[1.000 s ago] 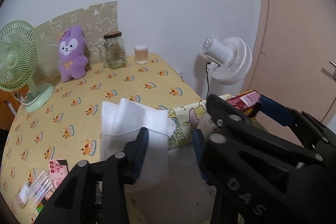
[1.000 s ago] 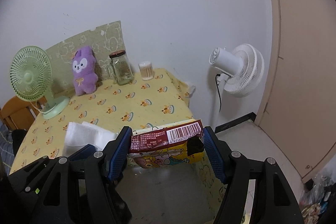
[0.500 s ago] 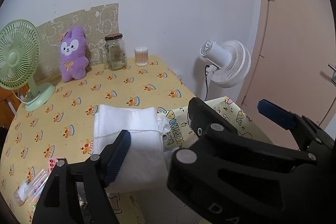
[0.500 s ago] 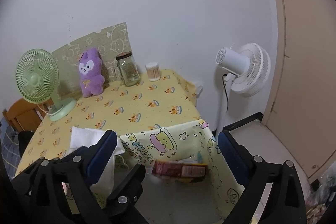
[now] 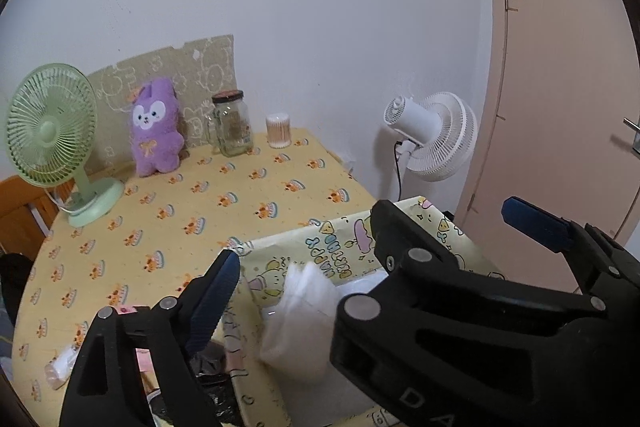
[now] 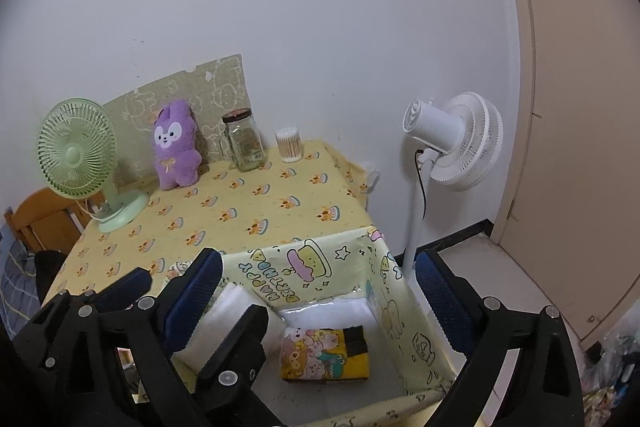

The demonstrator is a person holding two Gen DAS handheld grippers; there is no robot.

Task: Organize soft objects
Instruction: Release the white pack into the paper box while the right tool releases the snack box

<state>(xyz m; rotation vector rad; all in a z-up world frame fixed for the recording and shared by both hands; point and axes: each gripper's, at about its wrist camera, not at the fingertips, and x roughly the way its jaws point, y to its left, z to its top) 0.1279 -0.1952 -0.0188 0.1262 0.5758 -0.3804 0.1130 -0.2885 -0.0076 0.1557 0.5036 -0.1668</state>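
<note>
Right hand-held gripper (image 6: 316, 287) spread wide, holding nothing, poised over yellow cartoon-print storage box (image 6: 400, 311). Only right view shows box floor: yellow cartoon tissue pack (image 6: 324, 355) lying flat, white padding (image 6: 340, 309) at far wall. Left hand-held gripper (image 5: 308, 267) released, jaws apart; white folded cloth (image 5: 304, 319) sits inside box at left wall, between its fingers, contact unclear. Only left view shows small packets (image 5: 60, 367) at near worktop (image 5: 240, 195) edge. Box just beside worktop edge. Farther: purple plush (image 6: 176, 143), jar (image 6: 244, 139), green fan (image 6: 80, 155) along wall; middle of worktop open.
</note>
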